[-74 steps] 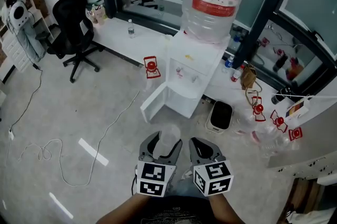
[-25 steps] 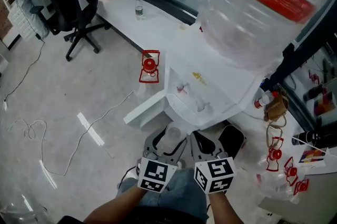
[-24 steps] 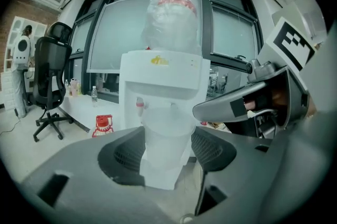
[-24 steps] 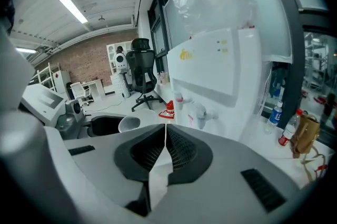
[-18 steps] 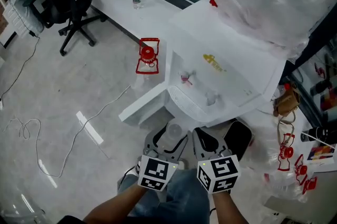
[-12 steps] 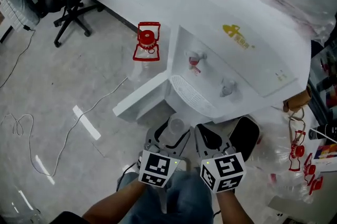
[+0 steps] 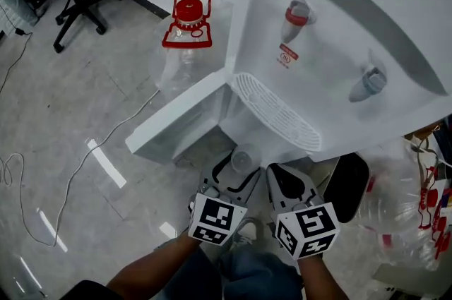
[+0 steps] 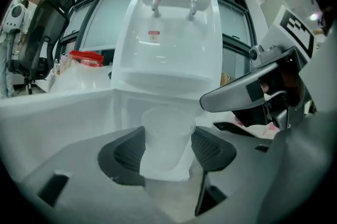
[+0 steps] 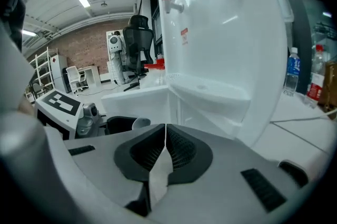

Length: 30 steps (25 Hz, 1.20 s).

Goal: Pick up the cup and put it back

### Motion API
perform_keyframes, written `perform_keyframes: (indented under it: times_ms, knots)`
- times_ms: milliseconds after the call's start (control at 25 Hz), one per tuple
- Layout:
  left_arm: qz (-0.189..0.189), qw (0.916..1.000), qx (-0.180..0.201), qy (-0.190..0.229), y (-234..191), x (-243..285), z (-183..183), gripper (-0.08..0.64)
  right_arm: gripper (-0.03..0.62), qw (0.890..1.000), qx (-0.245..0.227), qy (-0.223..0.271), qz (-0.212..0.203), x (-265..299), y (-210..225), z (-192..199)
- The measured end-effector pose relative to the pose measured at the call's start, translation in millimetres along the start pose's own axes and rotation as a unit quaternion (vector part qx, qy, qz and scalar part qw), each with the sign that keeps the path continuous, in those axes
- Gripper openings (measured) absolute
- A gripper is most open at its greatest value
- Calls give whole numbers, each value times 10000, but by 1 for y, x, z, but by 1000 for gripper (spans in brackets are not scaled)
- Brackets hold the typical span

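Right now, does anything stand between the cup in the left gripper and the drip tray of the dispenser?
Nothing visible does. The cup, clamped in the left gripper, faces the drip tray with only open air between them. The open cabinet door stands off to the left, clear of that path.

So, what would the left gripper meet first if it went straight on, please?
Probably the front of the water dispenser, just under its drip tray; the held cup would touch first. Depth is unclear.

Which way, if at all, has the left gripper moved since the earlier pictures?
Yes. The left gripper, shut on the cup, has come forward toward the water dispenser and now sits just short of its drip tray.
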State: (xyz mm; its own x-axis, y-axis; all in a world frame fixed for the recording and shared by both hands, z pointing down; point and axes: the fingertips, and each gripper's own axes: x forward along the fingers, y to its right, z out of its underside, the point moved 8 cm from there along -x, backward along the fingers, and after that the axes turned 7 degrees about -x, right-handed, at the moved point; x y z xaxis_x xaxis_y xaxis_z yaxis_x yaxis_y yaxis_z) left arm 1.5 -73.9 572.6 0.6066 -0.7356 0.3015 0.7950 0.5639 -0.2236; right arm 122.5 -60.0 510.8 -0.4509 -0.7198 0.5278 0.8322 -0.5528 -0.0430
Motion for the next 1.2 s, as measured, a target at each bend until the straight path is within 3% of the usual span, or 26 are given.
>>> perform_keyframes:
  times_ms: [520,840,1200]
  knots:
    - [278,9994,214,-57,-27,76,110,273,21,10000,-49,54,57,67,17,90]
    - [260,9993,224,116,-36,108,137,275,21,9997,-187,166,85,89,17,108]
    - [93,9998,-26,197,-46,168,157,275,21,9997,-242,39,86,109,32,120]
